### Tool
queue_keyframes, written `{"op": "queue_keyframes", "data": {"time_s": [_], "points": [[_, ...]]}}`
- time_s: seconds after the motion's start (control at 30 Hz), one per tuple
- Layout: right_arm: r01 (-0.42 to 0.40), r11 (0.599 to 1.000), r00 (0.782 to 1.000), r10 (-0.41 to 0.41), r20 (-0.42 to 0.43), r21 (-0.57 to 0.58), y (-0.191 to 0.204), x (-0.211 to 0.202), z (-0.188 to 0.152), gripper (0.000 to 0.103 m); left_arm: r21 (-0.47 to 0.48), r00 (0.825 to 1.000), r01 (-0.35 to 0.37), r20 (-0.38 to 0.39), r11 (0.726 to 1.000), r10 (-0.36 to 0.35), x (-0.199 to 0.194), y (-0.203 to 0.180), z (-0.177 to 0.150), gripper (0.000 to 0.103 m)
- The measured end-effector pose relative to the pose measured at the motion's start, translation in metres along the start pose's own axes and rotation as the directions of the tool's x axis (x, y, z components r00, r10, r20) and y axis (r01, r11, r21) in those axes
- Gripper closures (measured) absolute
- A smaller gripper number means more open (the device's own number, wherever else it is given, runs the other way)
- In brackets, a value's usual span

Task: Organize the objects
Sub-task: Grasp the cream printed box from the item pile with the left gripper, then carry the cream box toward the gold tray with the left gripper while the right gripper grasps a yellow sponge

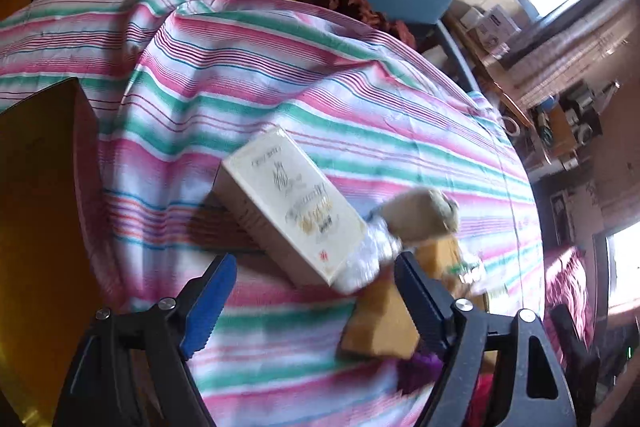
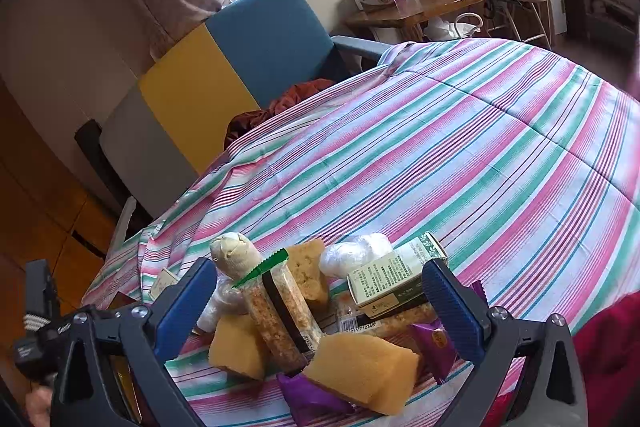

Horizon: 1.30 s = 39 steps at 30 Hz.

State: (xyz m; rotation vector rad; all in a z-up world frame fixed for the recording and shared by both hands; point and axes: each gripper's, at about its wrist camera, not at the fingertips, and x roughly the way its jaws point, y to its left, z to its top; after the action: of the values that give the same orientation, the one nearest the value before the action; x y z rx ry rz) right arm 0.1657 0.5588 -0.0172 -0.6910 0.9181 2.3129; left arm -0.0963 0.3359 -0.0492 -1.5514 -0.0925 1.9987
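A pile of small objects lies on the striped cloth (image 2: 460, 147). In the right wrist view my right gripper (image 2: 320, 303) is open above yellow sponges (image 2: 360, 367), a granola bar pack (image 2: 280, 319), a green box (image 2: 392, 275), purple packets (image 2: 434, 343), a rolled sock (image 2: 236, 255) and a clear wrapped bundle (image 2: 352, 253). In the left wrist view my left gripper (image 1: 316, 295) is open and empty, just short of a cream box (image 1: 288, 203), with a yellow sponge (image 1: 380, 323) by its right finger and the sock (image 1: 420, 215) beyond.
A dark box (image 1: 40, 195) stands at the left of the cloth. A blue and yellow chair (image 2: 248, 51) with a red-brown cloth (image 2: 280, 107) stands behind. A wooden side table (image 2: 416, 7) holds boxes and jars. The cloth's edge (image 2: 132, 247) drops to the floor at the left.
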Motion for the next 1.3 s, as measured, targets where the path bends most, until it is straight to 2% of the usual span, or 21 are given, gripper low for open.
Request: {"op": "queue_keyframes", "data": {"time_s": [0.17, 0.37, 0.57, 0.67, 0.73, 0.8, 0.83, 0.9, 1.03, 1.07, 1.3], "points": [[-0.012, 1.000, 1.000, 0.012, -0.005, -0.009, 0.003, 0.001, 0.000, 0.000, -0.056, 0.999, -0.033, -0.015, 0.998, 0.032, 0.021, 0.001, 0.017, 0.017], [-0.023, 1.000, 1.000, 0.023, -0.018, -0.017, 0.005, 0.005, 0.000, 0.000, -0.056, 0.998, -0.057, -0.006, 0.997, 0.056, 0.034, -0.004, 0.030, 0.016], [-0.026, 1.000, 0.999, 0.026, -0.023, -0.015, 0.004, 0.005, -0.001, 0.000, -0.018, 0.992, -0.123, -0.018, 0.992, 0.123, 0.052, -0.009, 0.039, 0.016], [-0.024, 1.000, 0.999, 0.024, -0.024, -0.013, 0.004, 0.006, -0.001, 0.000, 0.040, 0.985, -0.173, -0.014, 0.984, 0.173, 0.060, -0.014, 0.041, 0.016], [-0.022, 1.000, 0.999, 0.022, -0.028, -0.010, 0.004, 0.008, 0.000, 0.000, 0.079, 0.980, -0.195, -0.028, 0.978, 0.197, 0.067, -0.015, 0.037, 0.018], [-0.016, 1.000, 0.999, 0.016, -0.029, -0.003, 0.002, 0.008, 0.000, 0.000, 0.079, 0.983, -0.177, -0.036, 0.981, 0.180, 0.071, -0.011, 0.031, 0.024], [-0.011, 1.000, 1.000, 0.011, -0.024, 0.007, 0.000, 0.007, 0.001, 0.000, 0.079, 0.983, -0.178, -0.026, 0.981, 0.181, 0.070, -0.008, 0.028, 0.027], [-0.009, 0.999, 1.000, 0.010, -0.016, 0.035, -0.006, 0.006, 0.002, 0.000, 0.112, 0.979, -0.204, -0.005, 0.972, 0.206, 0.069, -0.007, 0.025, 0.040], [-0.005, 0.994, 1.000, 0.008, -0.023, 0.111, -0.020, 0.006, 0.004, 0.000, 0.194, 0.974, -0.226, 0.024, 0.955, 0.226, 0.067, -0.009, 0.017, 0.046], [-0.005, 0.992, 1.000, 0.008, -0.027, 0.128, -0.023, 0.006, 0.005, 0.000, 0.210, 0.972, -0.235, 0.032, 0.949, 0.233, 0.067, -0.009, 0.016, 0.051], [0.021, 0.977, 0.999, -0.011, -0.049, 0.212, -0.038, 0.011, 0.005, 0.000, 0.285, 0.970, -0.243, 0.048, 0.927, 0.239, 0.061, -0.012, 0.004, 0.051]]}}
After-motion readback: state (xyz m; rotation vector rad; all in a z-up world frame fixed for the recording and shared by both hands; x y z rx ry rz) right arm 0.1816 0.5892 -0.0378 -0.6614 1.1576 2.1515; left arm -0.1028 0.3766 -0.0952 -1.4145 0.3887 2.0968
